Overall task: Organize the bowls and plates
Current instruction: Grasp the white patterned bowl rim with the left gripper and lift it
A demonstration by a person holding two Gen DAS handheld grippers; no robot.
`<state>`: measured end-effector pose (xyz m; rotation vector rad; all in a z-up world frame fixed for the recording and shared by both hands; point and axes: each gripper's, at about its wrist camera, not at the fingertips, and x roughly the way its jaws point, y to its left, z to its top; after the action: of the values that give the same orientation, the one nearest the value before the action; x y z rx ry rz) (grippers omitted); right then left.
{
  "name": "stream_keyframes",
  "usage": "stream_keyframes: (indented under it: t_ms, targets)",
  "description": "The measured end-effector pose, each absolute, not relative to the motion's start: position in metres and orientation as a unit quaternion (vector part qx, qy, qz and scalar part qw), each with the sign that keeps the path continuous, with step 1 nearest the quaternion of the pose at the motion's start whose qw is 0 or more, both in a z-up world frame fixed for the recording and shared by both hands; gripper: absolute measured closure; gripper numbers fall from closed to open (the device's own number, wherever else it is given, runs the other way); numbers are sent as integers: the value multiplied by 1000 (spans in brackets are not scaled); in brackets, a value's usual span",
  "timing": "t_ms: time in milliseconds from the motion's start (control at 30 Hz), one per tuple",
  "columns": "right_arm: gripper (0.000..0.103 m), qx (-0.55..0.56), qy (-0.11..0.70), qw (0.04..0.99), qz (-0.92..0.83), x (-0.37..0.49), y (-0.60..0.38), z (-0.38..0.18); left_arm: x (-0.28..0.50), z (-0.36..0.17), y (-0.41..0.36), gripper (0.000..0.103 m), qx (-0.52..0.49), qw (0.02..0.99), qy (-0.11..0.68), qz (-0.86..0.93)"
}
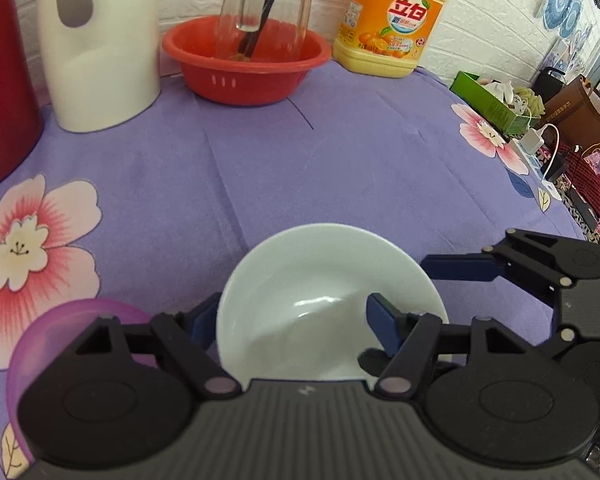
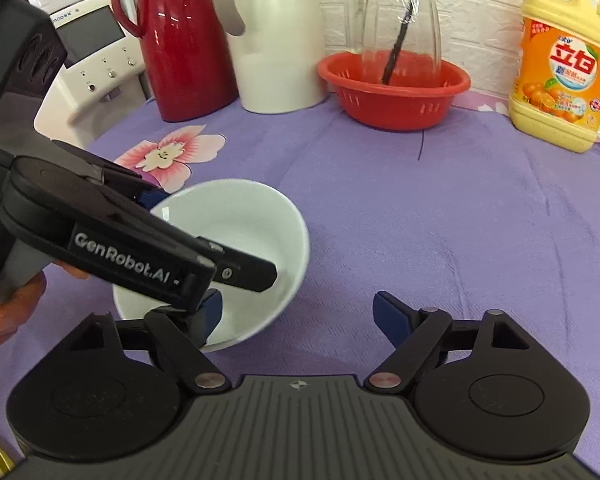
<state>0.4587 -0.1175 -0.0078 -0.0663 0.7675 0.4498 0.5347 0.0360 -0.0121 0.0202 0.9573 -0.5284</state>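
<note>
the glossy white ceramic bowl [image 2: 224, 256] sits upright on the purple flowered cloth of the bench [image 2: 420, 240], toward the near edge and left of its middle, with a translucent purple plastic dish [image 1: 60, 340] just beside it on the left. the left tool [image 1: 288, 320] straddles the bowl's near-left wall, one blue finger outside and the other down inside; the jaws stand apart, and whether the pads already touch the wall cannot be told, so it reads as spread, not pinching. the right tool [image 2: 296, 316] is also spread, holding nothing, its left finger at the bowl's near rim and its right finger over bare cloth.

the step in hand looks like taking hold of the bowl by its rim, probably to nest it with the purple dish. to do it well, seat the wall deep between the pads before closing, since glazed ceramic is slick and heavy on one side. close firmly, lift straight up and keep it level. the right tool is crowding the same rim; draw it back or let it steady the far side.
</note>
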Motion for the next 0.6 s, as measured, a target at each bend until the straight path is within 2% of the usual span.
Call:
stream_keyframes:
  t_ms: [233,300,367,600]
  targets:
    - [0,-32,387,891,234,458,-105,-12,528,-24,33,40,2,856,459,-237]
    - [14,-27,397,884,243,458,-98,-15,524,-24,27,40,4,858,457,-233]
    - [13,-35,398,886,237,456,-92,-12,525,-21,24,45,-21,854,466,-232]
    - [13,-26,394,890,228,443,-106,2,519,-11,21,45,-77,840,481,-237]
